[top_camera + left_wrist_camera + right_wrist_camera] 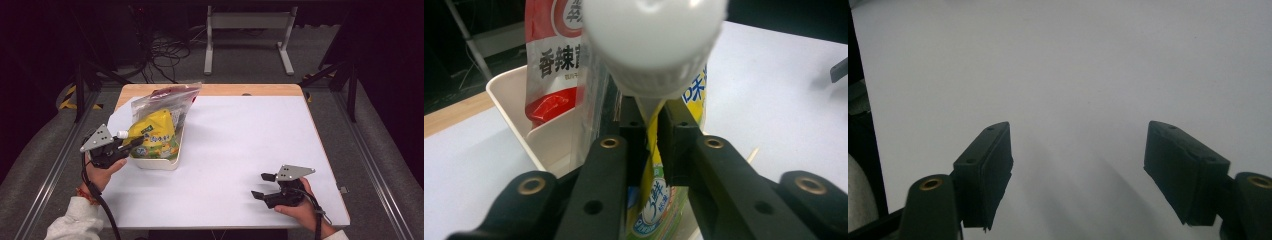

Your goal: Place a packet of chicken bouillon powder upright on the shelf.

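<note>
Left gripper [131,143]: jaws closed on yellow spouted pouch [156,134] just below its white cap [651,37]. Pouch standing in white tray [165,163] at left of white table [240,145], alongside red snack packet [551,60] and clear zip bag [165,100]. Right gripper [264,186]: jaws wide apart, holding nothing, low over bare tabletop at right front, well apart from tray.

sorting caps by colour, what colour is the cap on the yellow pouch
White. The cap shows best in the left gripper view, just above the closed jaws.
</note>
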Available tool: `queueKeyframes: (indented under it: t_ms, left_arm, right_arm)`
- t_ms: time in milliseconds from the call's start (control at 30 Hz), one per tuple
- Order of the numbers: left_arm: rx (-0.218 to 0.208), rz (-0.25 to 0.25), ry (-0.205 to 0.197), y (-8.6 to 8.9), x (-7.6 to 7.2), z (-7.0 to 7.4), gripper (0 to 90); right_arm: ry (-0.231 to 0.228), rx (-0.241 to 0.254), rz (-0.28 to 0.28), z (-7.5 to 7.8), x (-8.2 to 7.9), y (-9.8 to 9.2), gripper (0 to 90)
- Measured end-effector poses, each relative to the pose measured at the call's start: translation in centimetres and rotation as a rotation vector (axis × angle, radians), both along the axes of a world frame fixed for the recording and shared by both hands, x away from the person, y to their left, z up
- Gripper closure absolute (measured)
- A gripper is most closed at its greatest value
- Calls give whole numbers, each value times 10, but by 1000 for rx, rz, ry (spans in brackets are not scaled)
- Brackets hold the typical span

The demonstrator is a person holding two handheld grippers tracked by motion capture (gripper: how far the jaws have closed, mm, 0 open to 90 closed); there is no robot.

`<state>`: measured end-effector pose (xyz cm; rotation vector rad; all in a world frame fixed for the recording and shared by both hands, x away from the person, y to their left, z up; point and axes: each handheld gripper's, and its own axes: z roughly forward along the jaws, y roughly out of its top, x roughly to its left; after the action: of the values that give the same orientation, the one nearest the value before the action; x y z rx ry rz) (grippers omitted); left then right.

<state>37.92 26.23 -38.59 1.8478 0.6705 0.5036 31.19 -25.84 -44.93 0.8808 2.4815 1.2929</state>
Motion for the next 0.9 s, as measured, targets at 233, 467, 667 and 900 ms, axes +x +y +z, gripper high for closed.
queueKeyframes:
  t_ms: [233, 467, 667, 900]
  left_arm:
    - [-13, 21, -23, 1, -8, 3, 700]
    - [-16, 80, -48, 7, -17, 5, 594]
    - [-24, 131, -62, 12, -26, 6, 442]
    - [-2, 179, -66, 15, -42, 4, 288]
  right_arm:
    - [-6, 0, -3, 1, 0, -1, 270]
    - [-13, 1, -2, 3, 0, 0, 271]
    - [-22, 2, -3, 4, 0, -1, 271]
    - [-40, 1, -10, 8, -1, -2, 269]
